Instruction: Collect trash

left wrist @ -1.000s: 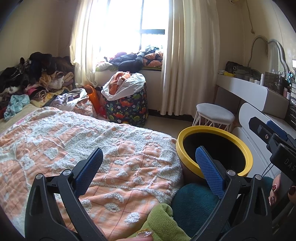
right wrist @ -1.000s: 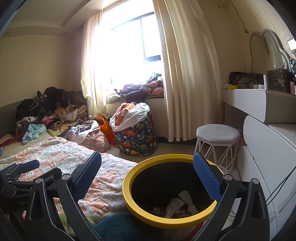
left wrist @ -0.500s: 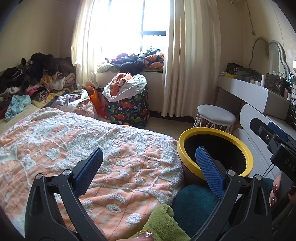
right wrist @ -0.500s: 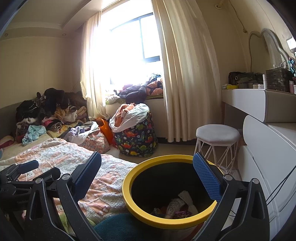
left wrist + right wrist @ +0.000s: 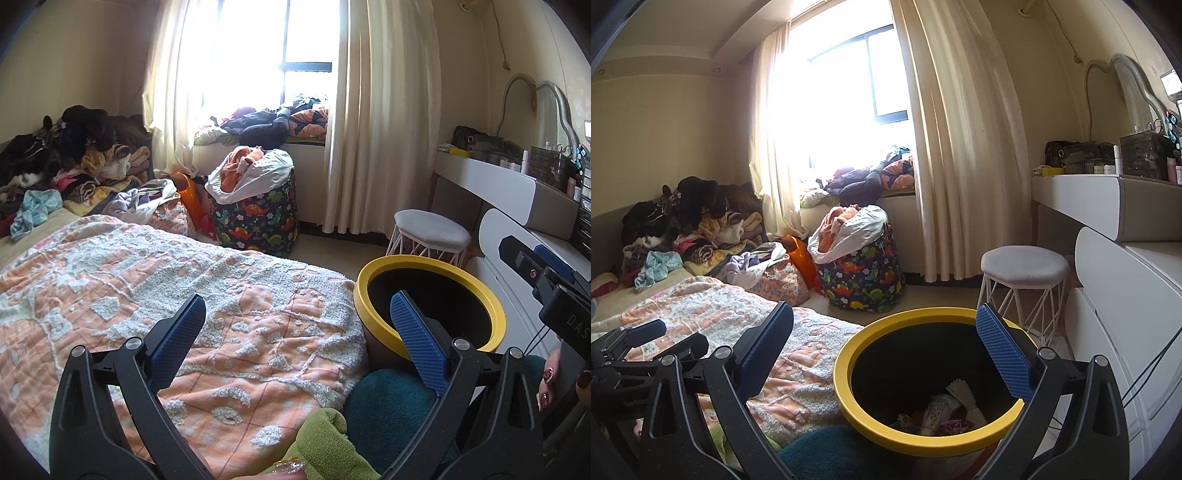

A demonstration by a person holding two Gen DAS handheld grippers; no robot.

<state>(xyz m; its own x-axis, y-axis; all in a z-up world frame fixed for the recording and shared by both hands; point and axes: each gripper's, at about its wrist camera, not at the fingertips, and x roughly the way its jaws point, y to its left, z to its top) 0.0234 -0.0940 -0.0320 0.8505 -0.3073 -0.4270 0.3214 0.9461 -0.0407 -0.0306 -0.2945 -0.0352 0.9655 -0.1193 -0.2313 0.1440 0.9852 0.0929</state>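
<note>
— Trash (image 5: 955, 408) first: where is it?

— It lies at the bottom of my yellow-rimmed bin (image 5: 886, 430), a crumpled white wad with some small coloured scraps beside it. My right claw (image 5: 886, 349) hangs just above the bin's mouth, its two blue pads spread wide, nothing between them.

— And your left claw?

— My left claw (image 5: 295, 328) is spread just as wide and grips nothing. It hangs over the near corner of the bed, above the orange and white blanket (image 5: 184, 295). From its camera the yellow-rimmed bin (image 5: 373, 291) stands just beside the blanket's right edge, and I cannot see the bottom of it from there.

— What else is close by?

— A teal cushion (image 5: 388, 398) and a green fleece (image 5: 325, 439) sit under the left claw at the bed's near edge. Beyond the bin stands a white stool (image 5: 1025, 271), with a white dresser (image 5: 1126, 288) along the right wall.

— Farther out?

— A dinosaur-print bag (image 5: 864, 275) stuffed with clothes stands on the floor by the curtain (image 5: 960, 147), below the bright window. A heap of clothes (image 5: 690, 225) covers the far end of the bed.
</note>
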